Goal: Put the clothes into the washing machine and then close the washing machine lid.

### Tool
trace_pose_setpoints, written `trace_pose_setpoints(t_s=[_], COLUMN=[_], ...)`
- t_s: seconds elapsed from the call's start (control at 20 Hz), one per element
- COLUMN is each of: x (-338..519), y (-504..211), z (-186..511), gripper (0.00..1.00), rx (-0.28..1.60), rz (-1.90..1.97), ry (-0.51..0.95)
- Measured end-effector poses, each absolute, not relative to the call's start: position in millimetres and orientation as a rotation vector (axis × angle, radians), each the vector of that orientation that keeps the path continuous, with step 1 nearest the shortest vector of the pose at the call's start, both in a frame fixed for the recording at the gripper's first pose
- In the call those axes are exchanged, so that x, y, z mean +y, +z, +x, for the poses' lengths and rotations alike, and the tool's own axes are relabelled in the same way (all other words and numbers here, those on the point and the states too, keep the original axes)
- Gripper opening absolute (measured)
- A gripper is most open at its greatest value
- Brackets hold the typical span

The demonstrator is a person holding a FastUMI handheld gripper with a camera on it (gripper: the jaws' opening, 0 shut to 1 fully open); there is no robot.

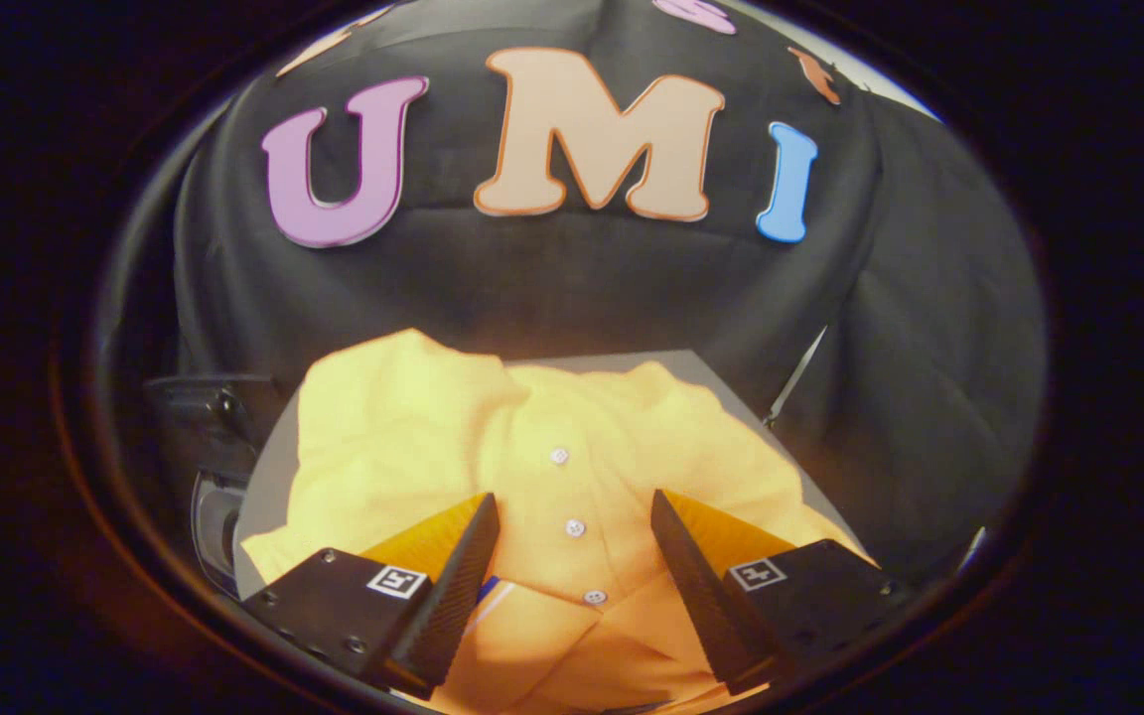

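A yellow buttoned shirt [493,447] lies crumpled on a grey surface [269,482]. Its placket with three white buttons runs down between my fingers. My gripper [574,508] hovers right over the shirt with its fingers spread wide apart, one on each side of the button row. The fabric fills the gap between them, and neither finger presses on it. The collar part of the shirt lies closest to me, under the fingers.
A dark object [214,417] with a rounded part below it stands just left of the grey surface. The black cloth wall rises close behind the shirt. A thin pale strip [796,377] hangs down the cloth at the right.
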State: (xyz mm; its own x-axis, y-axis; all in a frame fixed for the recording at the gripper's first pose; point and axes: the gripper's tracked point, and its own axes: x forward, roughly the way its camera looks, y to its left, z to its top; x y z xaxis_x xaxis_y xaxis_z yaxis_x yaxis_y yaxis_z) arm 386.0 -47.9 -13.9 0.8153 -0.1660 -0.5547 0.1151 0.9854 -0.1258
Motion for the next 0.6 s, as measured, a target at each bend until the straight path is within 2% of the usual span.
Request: trace_pose_setpoints(t_s=[0.15,0.25,0.45,0.6], x=[-50.1,-55.0,-47.4,-40.6], y=[-17.1,-18.2,-16.2,7.2], z=[385.0,383.0,378.5,373.7], gripper=[0.59,0.16,0.04,0.02], rx=[0.577,0.564,0.525,0.449], rz=[-0.014,0.087,0.136,0.175], ry=[-0.157,-0.182,-0.106,-0.077])
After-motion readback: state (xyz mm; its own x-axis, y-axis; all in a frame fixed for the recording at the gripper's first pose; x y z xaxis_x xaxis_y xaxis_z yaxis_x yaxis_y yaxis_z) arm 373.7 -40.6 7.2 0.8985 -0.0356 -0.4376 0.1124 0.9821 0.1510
